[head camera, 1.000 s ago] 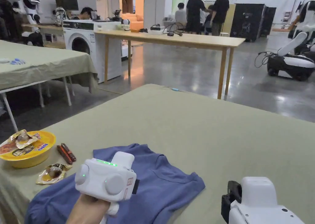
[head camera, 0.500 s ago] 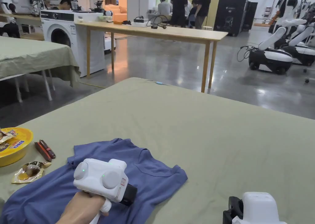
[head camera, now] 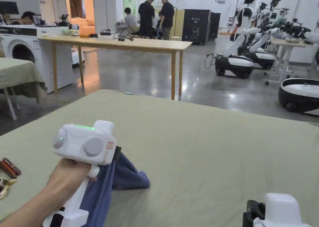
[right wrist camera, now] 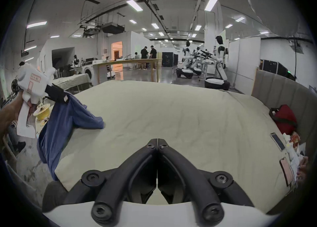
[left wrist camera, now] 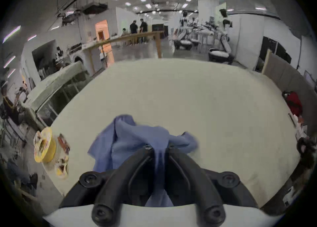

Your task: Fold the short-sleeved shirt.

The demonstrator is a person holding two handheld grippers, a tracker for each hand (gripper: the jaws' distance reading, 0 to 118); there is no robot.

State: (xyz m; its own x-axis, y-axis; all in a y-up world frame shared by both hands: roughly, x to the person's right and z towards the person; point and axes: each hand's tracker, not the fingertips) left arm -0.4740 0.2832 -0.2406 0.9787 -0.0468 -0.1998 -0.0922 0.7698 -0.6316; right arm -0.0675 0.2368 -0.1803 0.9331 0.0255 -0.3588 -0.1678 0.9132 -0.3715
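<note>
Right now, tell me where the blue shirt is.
The blue shirt hangs from the left gripper over the near left side of the green-covered table, one end resting on the cloth.

Green-clothed table under trailing blue shirt

Shirt leaves the table, lifted in the left gripper.

A second ago the blue garment lay spread flat on the green cloth, the left gripper low over it; now that gripper is raised, its jaws clamped on a bunched fold, and the fabric hangs from it, one end still trailing on the surface and another part draped over the near edge in the right gripper view.
</note>
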